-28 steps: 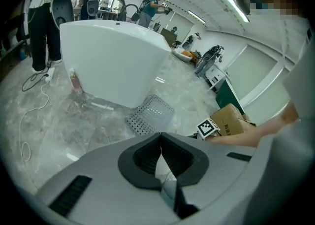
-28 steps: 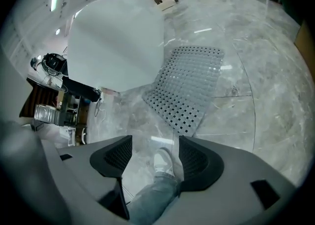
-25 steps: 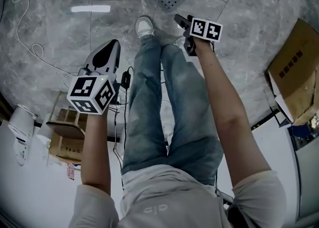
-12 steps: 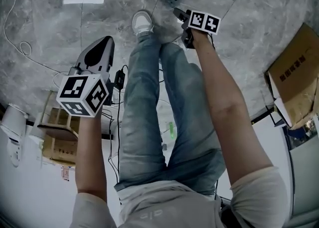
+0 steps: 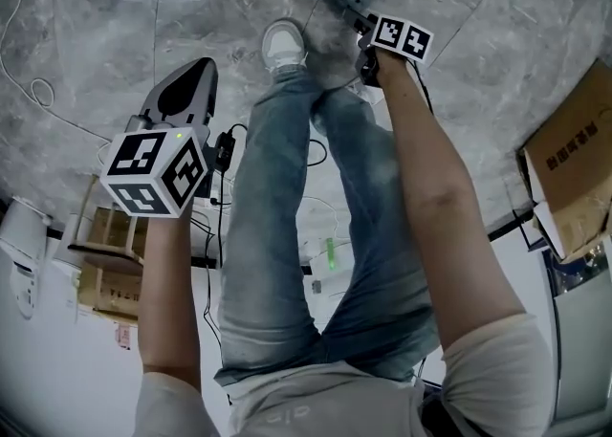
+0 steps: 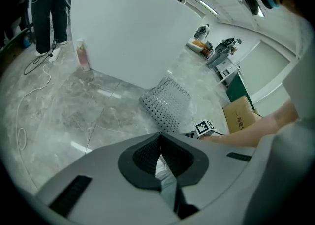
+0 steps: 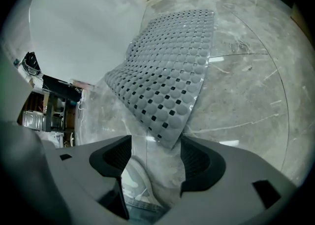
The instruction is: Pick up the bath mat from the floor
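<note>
Down on the far side of the grey marble floor (image 5: pixel 115 53), just past my white shoe (image 5: pixel 283 43), lies the bath mat (image 7: pixel 167 66). It is grey, studded and full of small holes, and it is spread out close beside the white wall (image 6: pixel 123 27).

My right gripper (image 7: pixel 156 143) reaches far forward and low, aimed straight at the mat. Its fingers stand wide apart and grip nothing. The mat's near corner shows in the gap between them, closer to the right finger (image 7: pixel 202 162). I cannot tell whether anything touches it yet.

My left gripper (image 6: pixel 160 145) hangs back on the near left, up beside my jeans (image 5: pixel 277 215) and well apart from the mat. Its fingers are pressed together at the tips and hold nothing; only a thin sliver opens behind them.

From the left gripper view, the mat sits ahead in the middle of the floor, with the right gripper's marker cube just on its near side.

Off to the right a cardboard box (image 5: pixel 574 167) rests on the floor. At the far left a pinkish bottle (image 6: pixel 82 56) stands upright against the foot of the wall.
</note>
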`<state>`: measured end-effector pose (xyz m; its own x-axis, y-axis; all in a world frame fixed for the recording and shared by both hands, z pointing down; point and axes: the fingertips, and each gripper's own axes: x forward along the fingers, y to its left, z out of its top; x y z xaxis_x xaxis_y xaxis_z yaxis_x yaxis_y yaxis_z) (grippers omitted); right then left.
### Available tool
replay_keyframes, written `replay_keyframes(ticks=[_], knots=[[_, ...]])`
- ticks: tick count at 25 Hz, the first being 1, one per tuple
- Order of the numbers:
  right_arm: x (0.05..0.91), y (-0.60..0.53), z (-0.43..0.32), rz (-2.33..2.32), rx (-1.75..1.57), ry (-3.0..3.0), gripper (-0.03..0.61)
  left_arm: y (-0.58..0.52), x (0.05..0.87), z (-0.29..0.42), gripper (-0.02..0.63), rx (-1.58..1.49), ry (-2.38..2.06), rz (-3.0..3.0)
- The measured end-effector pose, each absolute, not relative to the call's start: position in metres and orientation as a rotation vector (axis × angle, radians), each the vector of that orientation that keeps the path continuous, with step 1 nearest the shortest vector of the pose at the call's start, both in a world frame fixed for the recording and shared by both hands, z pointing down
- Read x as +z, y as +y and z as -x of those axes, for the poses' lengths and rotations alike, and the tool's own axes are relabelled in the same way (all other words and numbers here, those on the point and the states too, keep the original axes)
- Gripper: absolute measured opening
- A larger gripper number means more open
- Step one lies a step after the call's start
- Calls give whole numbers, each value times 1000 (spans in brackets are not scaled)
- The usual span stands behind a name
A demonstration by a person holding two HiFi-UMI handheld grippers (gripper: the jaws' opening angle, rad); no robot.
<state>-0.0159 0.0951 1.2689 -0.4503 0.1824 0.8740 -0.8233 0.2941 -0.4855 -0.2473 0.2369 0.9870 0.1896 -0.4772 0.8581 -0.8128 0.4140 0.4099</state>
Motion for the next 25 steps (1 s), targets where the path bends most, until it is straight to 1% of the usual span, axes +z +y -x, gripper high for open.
replay_keyframes(ticks=[8,20,22,25], knots=[[1298,85,20,-696,1401,-1643,319,264,1026,246,17,420,-1387,-1169],[1319,86,23,-817,1678,-1524,317,264,1041,258,17,431,-1365,-1171],[1317,84,21,-833,1683,-1511,245,263,1041,256,17,429,-1364,-1170],[1306,80,22,-817,1694,-1544,220,260,1035,250,17,427,-1361,-1173]])
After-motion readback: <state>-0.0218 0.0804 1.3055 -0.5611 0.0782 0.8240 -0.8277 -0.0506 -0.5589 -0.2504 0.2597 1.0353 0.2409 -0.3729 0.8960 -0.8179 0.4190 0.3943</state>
